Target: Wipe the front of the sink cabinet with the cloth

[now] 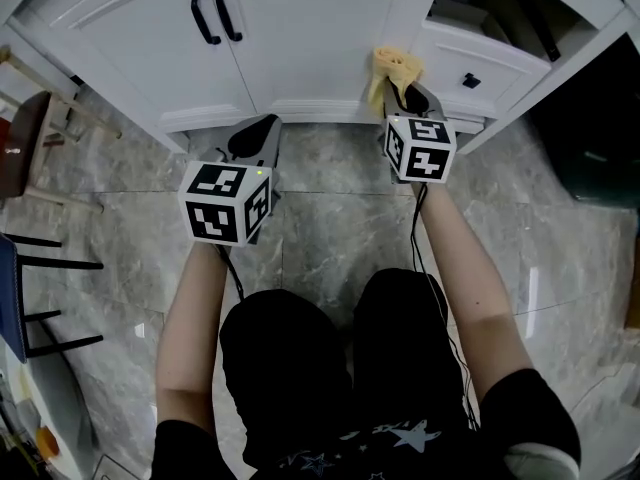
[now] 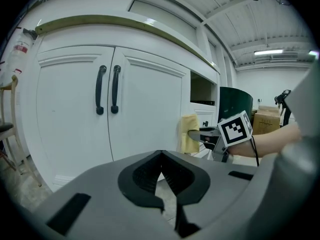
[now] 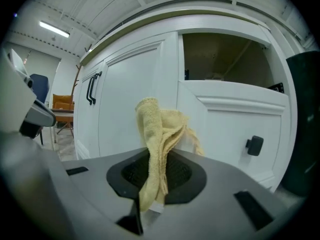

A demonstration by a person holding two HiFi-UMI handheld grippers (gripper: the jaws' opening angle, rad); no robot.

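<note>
Grey floor [image 1: 330,218] seen from above, white cabinet [image 1: 300,48] set on it, left gripper [image 1: 255,133] held low near the doors [image 1: 150,38], fingers clenched on nothing, right gripper [image 1: 405,93] fingers clamped on yellow cloth [image 1: 392,68], cloth held against the cabinet front beside the drawer [image 1: 470,68]

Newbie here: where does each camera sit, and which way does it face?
Head view: on the head, facing down; forearms, knees show.
Left gripper view: on the left hand-held gripper, facing cabinet doors; shut jaws show.
Right gripper view: on the right hand-held gripper, facing the cabinet; jaws clamp the cloth.
All three share the cloth.
</note>
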